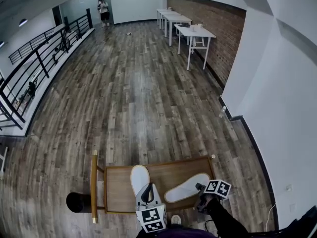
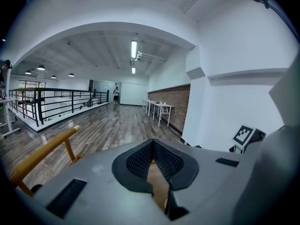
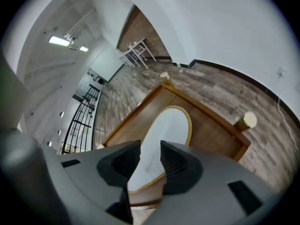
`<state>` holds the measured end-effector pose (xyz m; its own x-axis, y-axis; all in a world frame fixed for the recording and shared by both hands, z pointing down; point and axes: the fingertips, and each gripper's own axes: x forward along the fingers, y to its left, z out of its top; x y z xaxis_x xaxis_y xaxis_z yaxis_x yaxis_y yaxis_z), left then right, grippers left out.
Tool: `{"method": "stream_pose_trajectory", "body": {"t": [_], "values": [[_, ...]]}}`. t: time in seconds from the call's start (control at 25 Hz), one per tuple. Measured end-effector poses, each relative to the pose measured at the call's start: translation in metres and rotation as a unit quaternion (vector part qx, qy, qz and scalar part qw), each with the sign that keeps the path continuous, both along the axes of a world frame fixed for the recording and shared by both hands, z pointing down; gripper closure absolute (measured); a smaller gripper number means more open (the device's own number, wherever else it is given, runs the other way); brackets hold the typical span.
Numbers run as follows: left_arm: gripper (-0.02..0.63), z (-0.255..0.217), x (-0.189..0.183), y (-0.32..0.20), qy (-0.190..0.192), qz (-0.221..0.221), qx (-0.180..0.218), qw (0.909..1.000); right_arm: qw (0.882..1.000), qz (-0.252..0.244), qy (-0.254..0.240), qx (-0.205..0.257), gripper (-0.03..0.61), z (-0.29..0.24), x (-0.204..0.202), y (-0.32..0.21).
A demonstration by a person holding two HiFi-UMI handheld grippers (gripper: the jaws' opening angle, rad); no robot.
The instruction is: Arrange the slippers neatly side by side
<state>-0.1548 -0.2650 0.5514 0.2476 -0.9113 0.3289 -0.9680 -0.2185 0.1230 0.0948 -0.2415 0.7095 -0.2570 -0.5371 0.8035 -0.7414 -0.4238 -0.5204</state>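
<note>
Slippers rest on the wooden surface [image 1: 171,168], the left slipper [image 1: 139,177] straight and the right slipper [image 1: 186,187] slanted. My right claw [image 3: 150,156] gapes wide over the slanted one's near end. My left claw [image 2: 152,146] is pinched together on nothing.

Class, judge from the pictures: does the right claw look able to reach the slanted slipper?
Probably yes. The right claw, jaws apart, points straight at the near end of the slanted slipper, and nothing lies between them.
</note>
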Motion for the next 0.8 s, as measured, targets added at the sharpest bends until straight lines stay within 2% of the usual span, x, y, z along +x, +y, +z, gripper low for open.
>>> {"method": "stream_pose_trajectory", "body": {"t": [0.24,0.36,0.44,0.48,0.68,0.8], "values": [[0.612,0.002,-0.005,-0.005,-0.002,-0.005,-0.005,1.0,0.997,0.048,-0.04,-0.048,0.471,0.023,-0.004,0.003],[0.612,0.004,-0.008,-0.006,-0.002,-0.01,-0.007,0.9999,0.997,0.043,-0.036,-0.059,0.471,0.029,-0.005,0.004],[0.612,0.006,-0.01,-0.006,-0.003,-0.014,-0.008,0.9999,0.997,0.029,-0.037,-0.062,0.494,0.032,-0.008,0.004],[0.612,0.007,-0.012,-0.006,-0.003,-0.016,-0.009,0.9998,0.997,0.021,-0.038,-0.063,0.548,0.033,-0.01,0.004],[0.612,0.009,-0.018,-0.006,-0.003,-0.024,-0.016,0.9996,0.997,-0.042,-0.026,-0.053,0.563,0.022,-0.02,-0.007],[0.612,0.011,-0.018,-0.005,-0.002,-0.027,-0.016,0.9995,0.994,-0.105,-0.015,-0.039,0.565,0.01,-0.03,-0.02]]}}
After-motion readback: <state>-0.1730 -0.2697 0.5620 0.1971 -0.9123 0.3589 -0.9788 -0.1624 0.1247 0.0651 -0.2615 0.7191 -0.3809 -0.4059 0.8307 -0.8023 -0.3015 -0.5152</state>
